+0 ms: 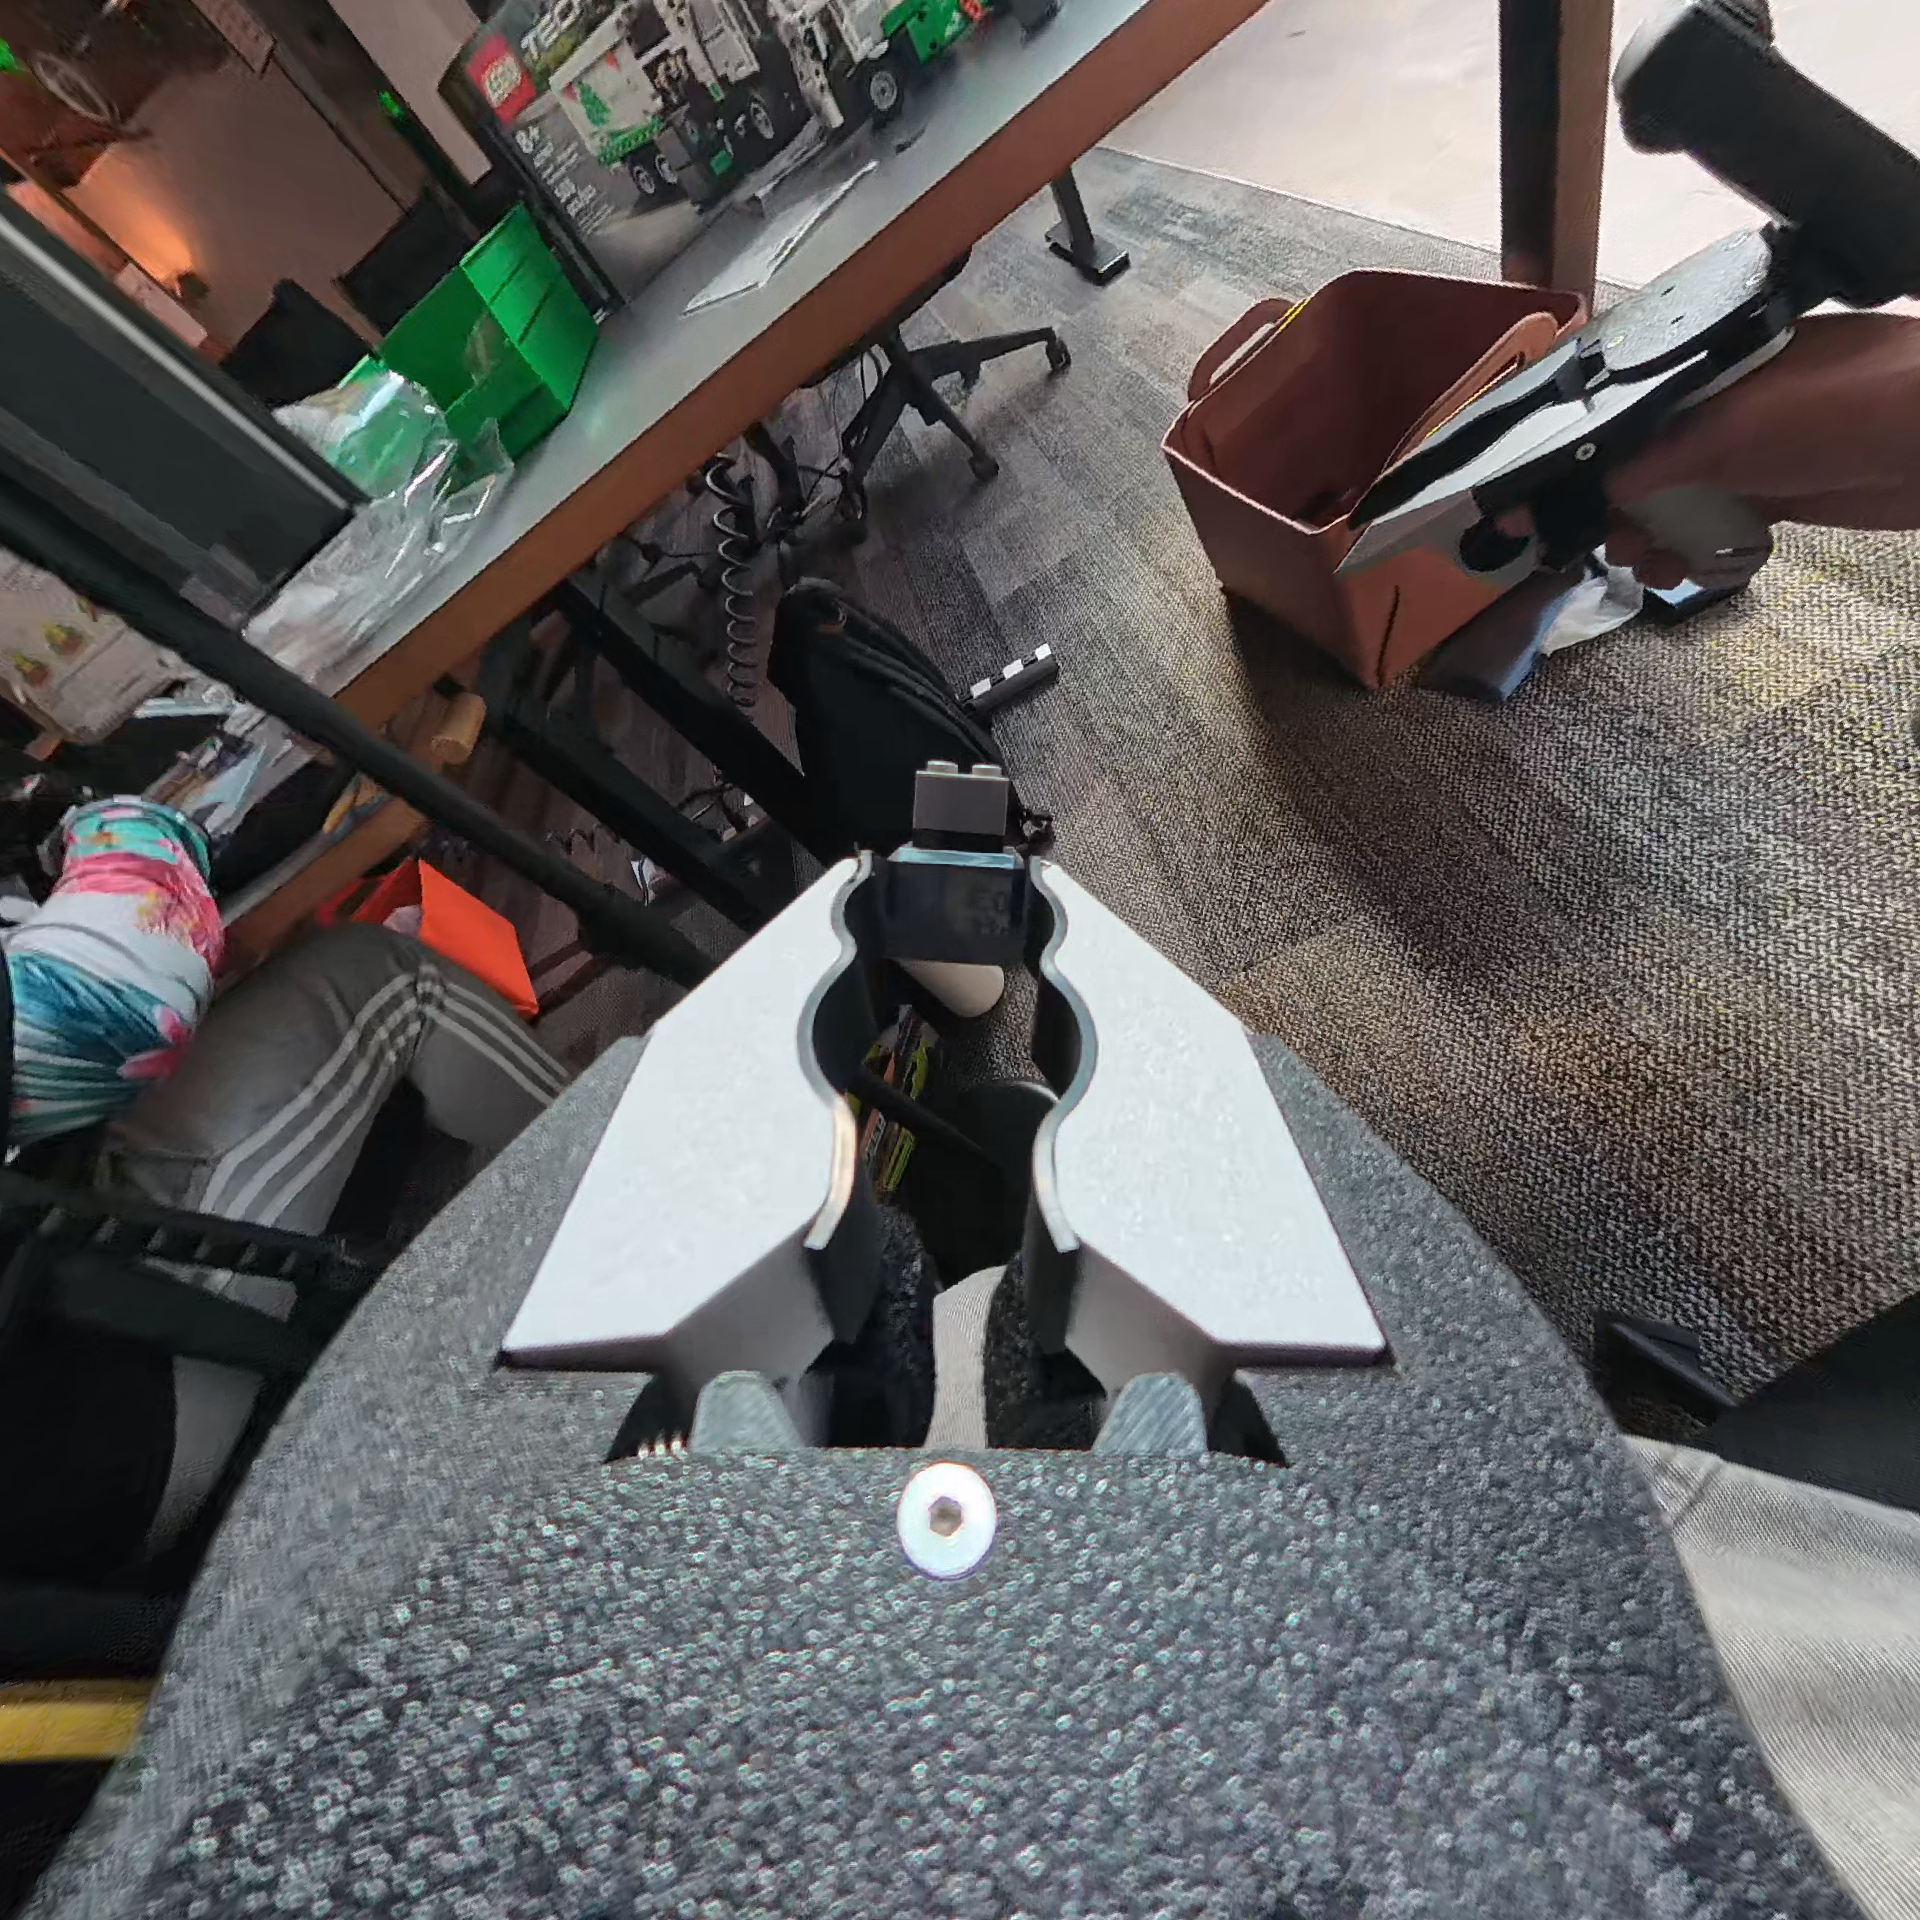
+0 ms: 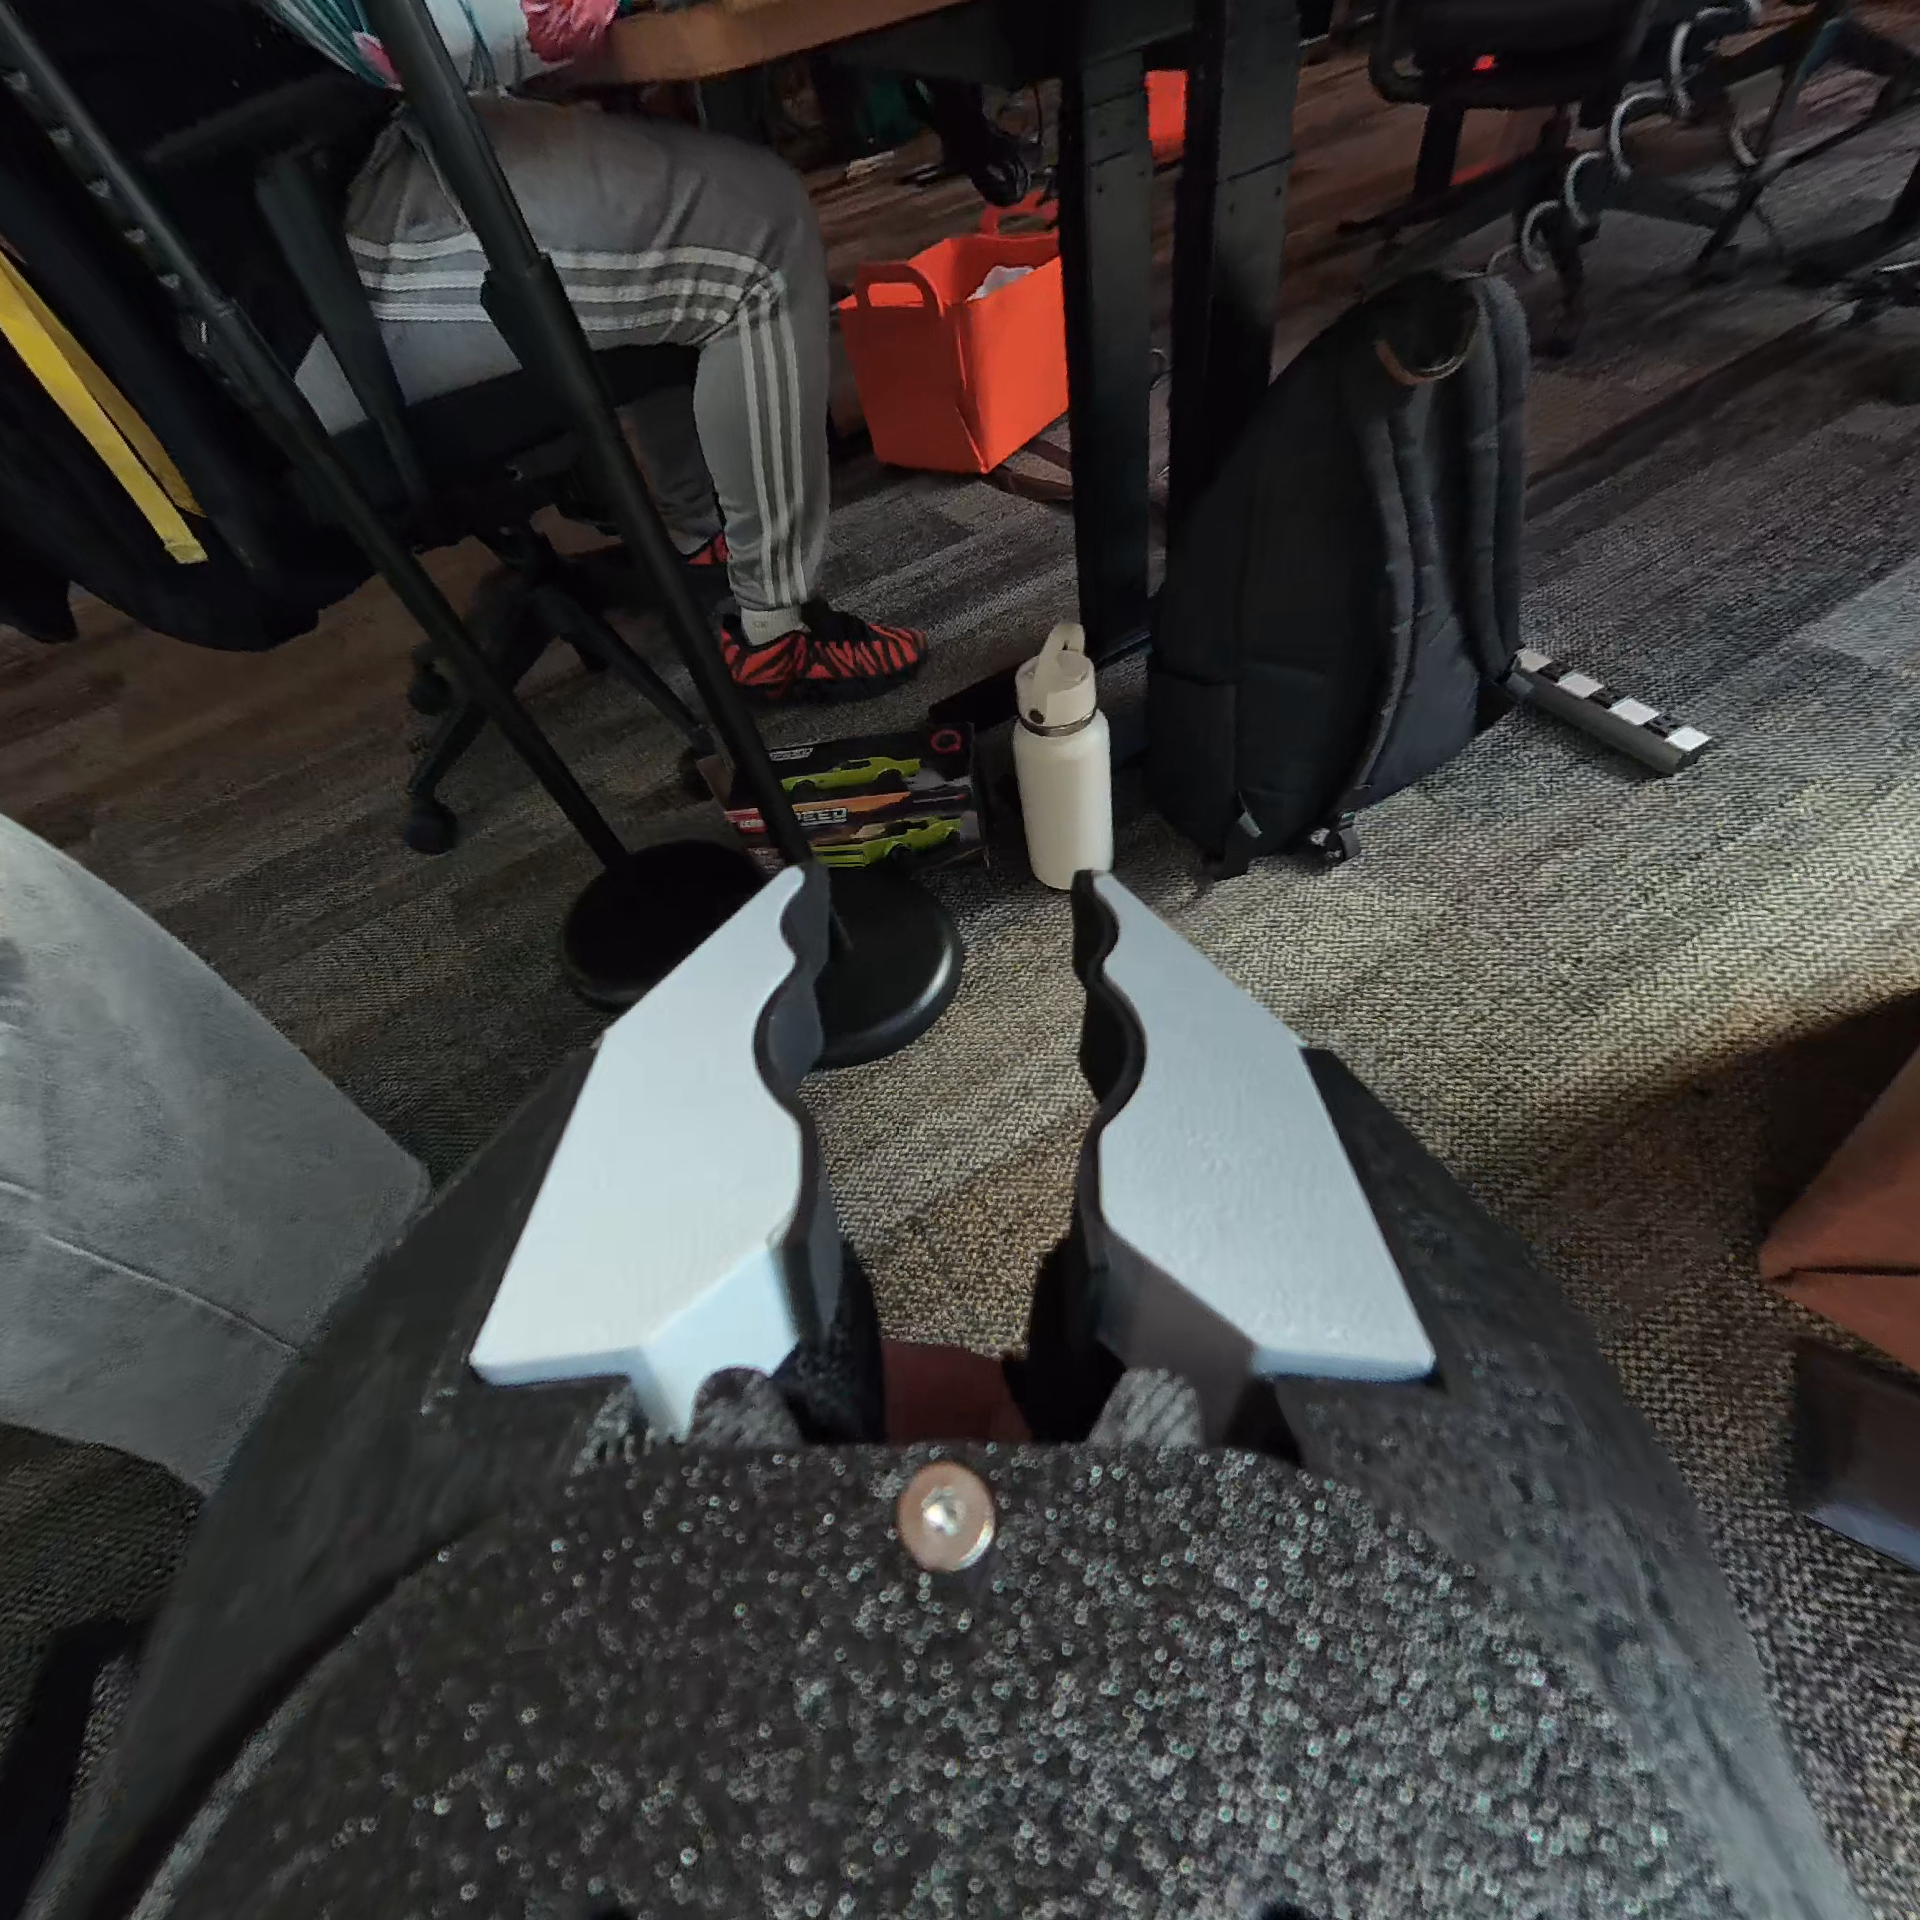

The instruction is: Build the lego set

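Observation:
My left gripper (image 1: 948,891) is shut on a small lego piece: a black brick (image 1: 951,909) clamped between the fingertips with a grey two-stud brick (image 1: 961,802) stuck on its far end. It is held in the air over the carpet. My right gripper (image 2: 940,888) is open and empty, pointing down at the floor under a table. The right gripper also shows in the left wrist view (image 1: 1382,530), at the upper right, held by a hand in front of a brown bin.
A table (image 1: 665,343) at the upper left carries a lego box (image 1: 582,135), a built truck model, a green part (image 1: 499,332) and plastic bags. On the floor: a brown bin (image 1: 1340,468), black backpack (image 2: 1351,582), white bottle (image 2: 1062,769), lego box (image 2: 862,800), orange bag (image 2: 961,353), stand base (image 2: 769,945). A seated person (image 2: 623,270). Spacing between my two grippers at the tips: around 35 cm.

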A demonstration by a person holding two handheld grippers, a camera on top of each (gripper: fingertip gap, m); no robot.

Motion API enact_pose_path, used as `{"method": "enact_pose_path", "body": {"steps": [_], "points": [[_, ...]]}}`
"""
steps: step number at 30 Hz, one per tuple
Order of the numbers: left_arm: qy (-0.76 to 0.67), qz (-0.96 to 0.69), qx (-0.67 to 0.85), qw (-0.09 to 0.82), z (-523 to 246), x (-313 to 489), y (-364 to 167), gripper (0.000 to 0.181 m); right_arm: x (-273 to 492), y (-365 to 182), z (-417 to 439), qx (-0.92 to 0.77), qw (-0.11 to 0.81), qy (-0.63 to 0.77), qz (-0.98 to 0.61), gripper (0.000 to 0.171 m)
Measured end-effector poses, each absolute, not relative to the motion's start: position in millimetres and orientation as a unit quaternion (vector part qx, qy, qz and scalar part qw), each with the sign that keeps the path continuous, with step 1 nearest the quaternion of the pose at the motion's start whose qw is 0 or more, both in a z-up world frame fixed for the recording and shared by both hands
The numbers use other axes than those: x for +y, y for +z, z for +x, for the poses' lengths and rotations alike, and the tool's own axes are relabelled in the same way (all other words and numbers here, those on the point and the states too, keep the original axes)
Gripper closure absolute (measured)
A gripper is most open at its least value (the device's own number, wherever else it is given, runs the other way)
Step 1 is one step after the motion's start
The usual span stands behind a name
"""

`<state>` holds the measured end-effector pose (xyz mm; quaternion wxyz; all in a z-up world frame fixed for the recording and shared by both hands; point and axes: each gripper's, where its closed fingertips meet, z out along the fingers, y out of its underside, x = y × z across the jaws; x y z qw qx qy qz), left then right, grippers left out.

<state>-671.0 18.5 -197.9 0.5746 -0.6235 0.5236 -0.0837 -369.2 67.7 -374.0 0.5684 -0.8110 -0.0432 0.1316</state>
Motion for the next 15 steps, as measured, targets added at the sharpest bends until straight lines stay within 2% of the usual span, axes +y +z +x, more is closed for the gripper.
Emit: {"method": "enact_pose_path", "body": {"steps": [5, 9, 12, 15], "points": [[-0.047, -0.711, 0.462, 0.529, -731.1, 49.2, -224.8, 0.158, 95.3, -398.4, -387.5, -0.060, 0.567, 0.114, -0.814, 0.127], [-0.041, -0.808, 0.350, 0.473, -785.5, 100.4, -256.2, 0.157, 127.1, -446.6, -410.5, -0.069, 0.527, 0.140, -0.836, 0.131], [-0.006, -0.856, 0.302, 0.419, -827.7, 117.8, -295.6, 0.157, 148.1, -482.5, -416.0, -0.098, 0.494, 0.116, -0.856, 0.133], [0.000, -0.890, 0.297, 0.347, -849.0, 105.9, -346.3, 0.157, 167.6, -509.6, -426.1, -0.059, 0.464, 0.152, -0.871, 0.135]]}}
